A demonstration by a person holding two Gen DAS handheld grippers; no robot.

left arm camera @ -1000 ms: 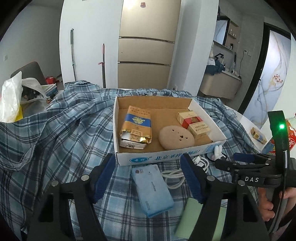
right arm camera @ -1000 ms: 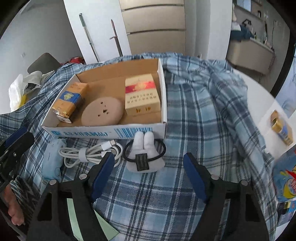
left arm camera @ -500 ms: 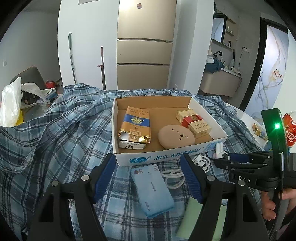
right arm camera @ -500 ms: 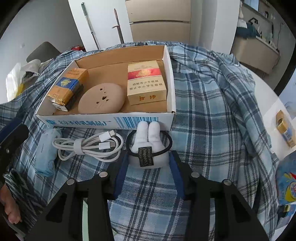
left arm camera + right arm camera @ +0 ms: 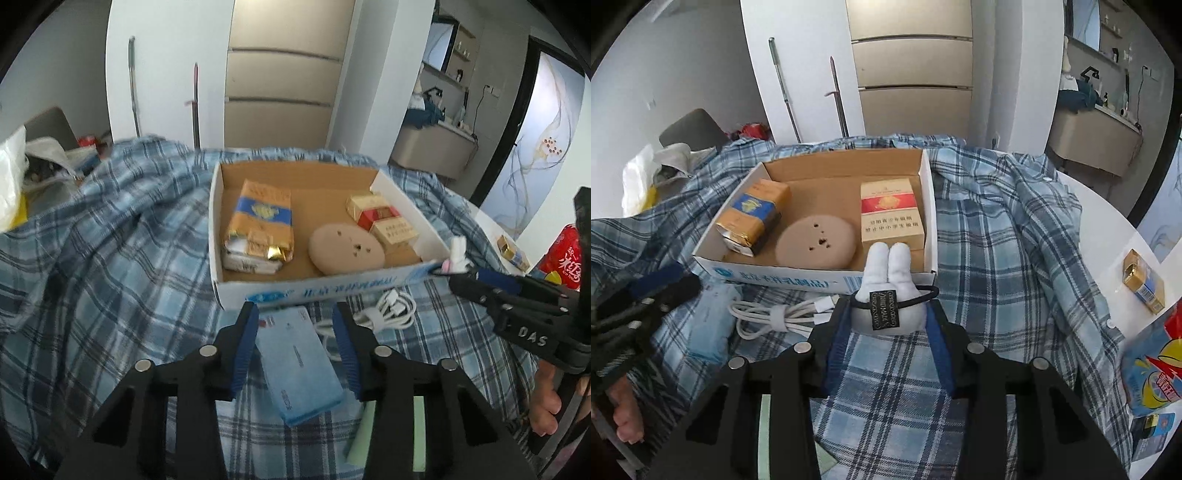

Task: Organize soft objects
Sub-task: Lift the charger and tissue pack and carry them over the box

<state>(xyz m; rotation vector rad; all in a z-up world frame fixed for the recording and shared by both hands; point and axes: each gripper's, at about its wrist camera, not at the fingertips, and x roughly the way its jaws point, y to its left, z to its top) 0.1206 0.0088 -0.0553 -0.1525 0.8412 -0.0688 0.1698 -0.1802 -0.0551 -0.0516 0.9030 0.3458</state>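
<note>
My right gripper (image 5: 888, 310) is shut on a white bunny-shaped plush hair tie (image 5: 890, 273) and holds it just above the plaid cloth, in front of the cardboard box (image 5: 775, 275). In the left wrist view that gripper (image 5: 452, 273) hangs at the box's right front corner with the plush (image 5: 458, 251) sticking out. My left gripper (image 5: 293, 314) straddles a light blue tissue pack (image 5: 299, 365) lying on the cloth. Its jaws are closing, and a gap still shows at the right pad. The left gripper (image 5: 679, 282) also shows at the left of the right wrist view.
The box (image 5: 325, 291) holds an orange-blue soft pack (image 5: 258, 229), a round beige pad (image 5: 345, 251) and a red-gold cigarette pack (image 5: 380, 218). A coiled white cable (image 5: 388, 314) lies before it. A small pack (image 5: 1143, 280) and a snack bag (image 5: 1152, 369) sit on the white table, right.
My right gripper closed on the bunny plush and lifted it a little toward the box front. My left jaws narrowed around the tissue pack.
</note>
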